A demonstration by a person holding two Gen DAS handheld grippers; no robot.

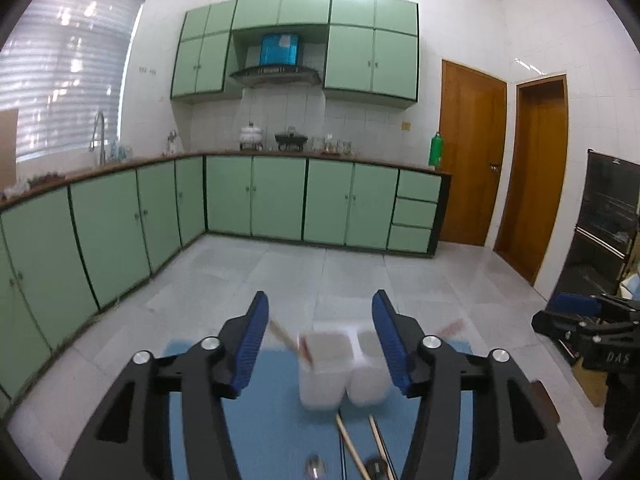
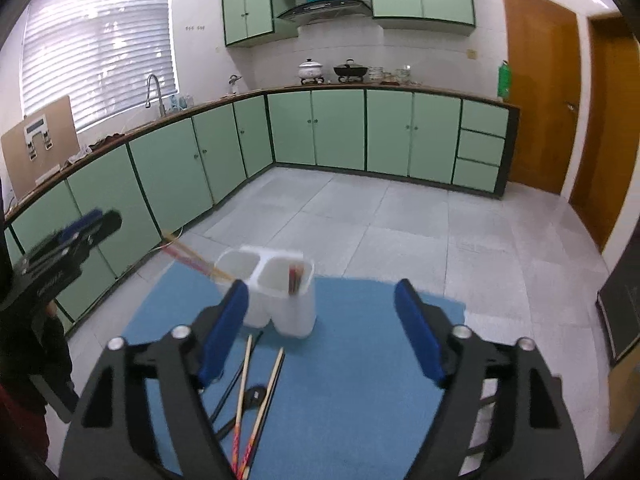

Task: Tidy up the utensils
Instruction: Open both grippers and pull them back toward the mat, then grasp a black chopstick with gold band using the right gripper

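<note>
A white two-compartment utensil holder [image 2: 280, 296] stands on a blue mat [image 2: 360, 380]; it also shows in the left wrist view [image 1: 340, 368]. Chopsticks [image 2: 192, 256] lean out of its left compartment and a red-tipped pair [image 2: 294, 278] stands in the right one. Two loose chopsticks [image 2: 256, 396] and a dark spoon [image 2: 254, 394] lie on the mat in front. My right gripper [image 2: 320, 328] is open and empty above them. My left gripper [image 1: 320, 344] is open and empty, just before the holder; it also shows at the left of the right wrist view [image 2: 86, 224].
The mat lies on a grey tiled floor [image 2: 400, 216]. Green cabinets [image 2: 320, 128] run along the left and back walls. Wooden doors [image 2: 540, 80] are at the right. A dark cabinet [image 1: 608, 220] stands at the far right.
</note>
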